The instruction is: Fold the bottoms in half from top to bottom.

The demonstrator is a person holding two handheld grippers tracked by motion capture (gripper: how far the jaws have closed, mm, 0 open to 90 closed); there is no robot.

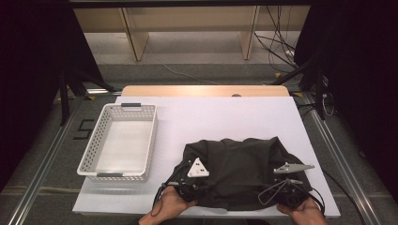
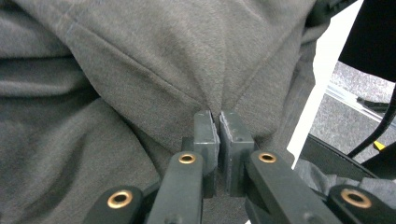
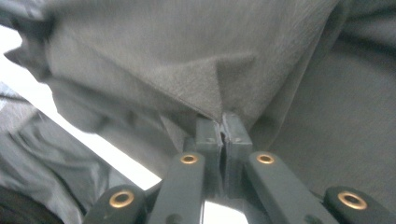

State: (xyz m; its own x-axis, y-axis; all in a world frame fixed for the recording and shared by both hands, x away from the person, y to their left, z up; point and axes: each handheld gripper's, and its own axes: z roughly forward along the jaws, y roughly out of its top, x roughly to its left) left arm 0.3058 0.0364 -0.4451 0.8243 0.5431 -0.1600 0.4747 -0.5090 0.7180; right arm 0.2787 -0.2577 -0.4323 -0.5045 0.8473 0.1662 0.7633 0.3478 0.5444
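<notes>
**Operator:** Cloth first: I have a dark grey garment (image 1: 239, 168) lying in a loose, rumpled heap on the near right part of the white bench (image 1: 225, 117). Its weave looks soft and slightly fuzzy, like brushed jersey, with a stitched seam running across it in the left gripper view.

**Observer:** What do your grippers have?

**Operator:** My left gripper (image 2: 218, 122) has its two jaws pressed together with a fold of the garment (image 2: 140, 60) pinched between the ribbed pads; the fabric puckers into a small peak right at the tips. My right gripper (image 3: 221, 122) is the same: jaws closed on a hem-like edge of the garment (image 3: 196, 56), the cloth draping up and away from the pinch in a tent shape.

**Observer:** Where do they sit on the bench?

**Operator:** From the high view, the left gripper (image 1: 187, 187) is at the garment's near left corner and the right gripper (image 1: 288, 185) at its near right corner, both close to the bench's front edge. Each carries a pale grey three-cornered plate on top, and black cables loop beside my hands.

**Observer:** Anything else up there?

**Operator:** A white plastic basket (image 1: 94, 154), rectangular, with perforated walls and dark grip tabs on its short ends, sits to the left of the garment, apart from it. A strip of bare wood shows along the bench's far edge.
</notes>
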